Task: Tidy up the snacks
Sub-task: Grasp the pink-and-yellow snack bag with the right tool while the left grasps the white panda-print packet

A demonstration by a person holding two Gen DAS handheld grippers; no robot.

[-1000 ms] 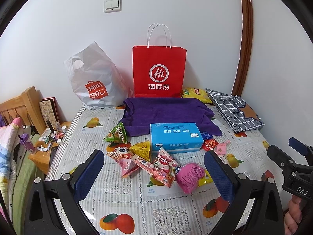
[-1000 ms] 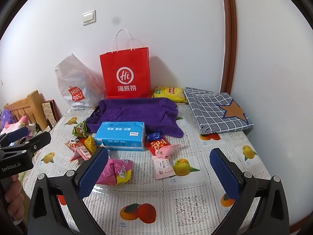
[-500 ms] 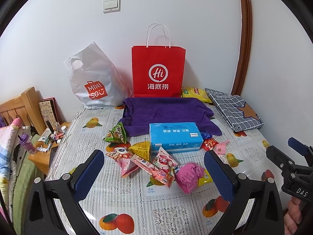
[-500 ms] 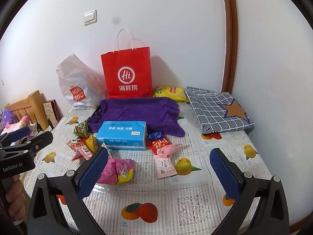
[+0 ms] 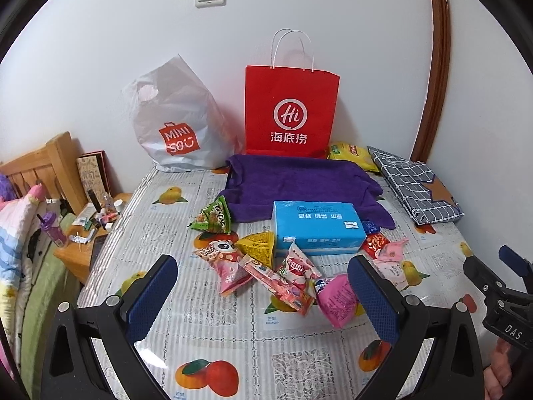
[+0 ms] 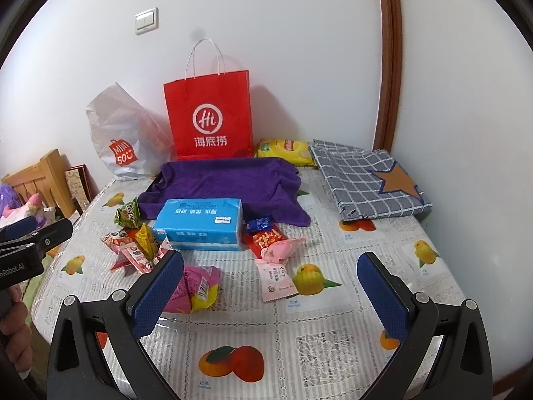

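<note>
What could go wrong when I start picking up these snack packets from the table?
1. The packets overlap in a pile: the long pink stick pack lies across others, so one grab may lift or drag several.
2. The magenta bag looks puffy; a hard squeeze could crush what is inside.
3. The flat pink sachet lies flush on the glossy tablecloth, so the open right hand-held gripper may slide over it.

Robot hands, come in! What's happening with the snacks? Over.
Left gripper open, empty, above table. Right gripper open, empty. Colourful snack packets scattered before light blue tissue box; none picked yet. Nothing blocking.
</note>
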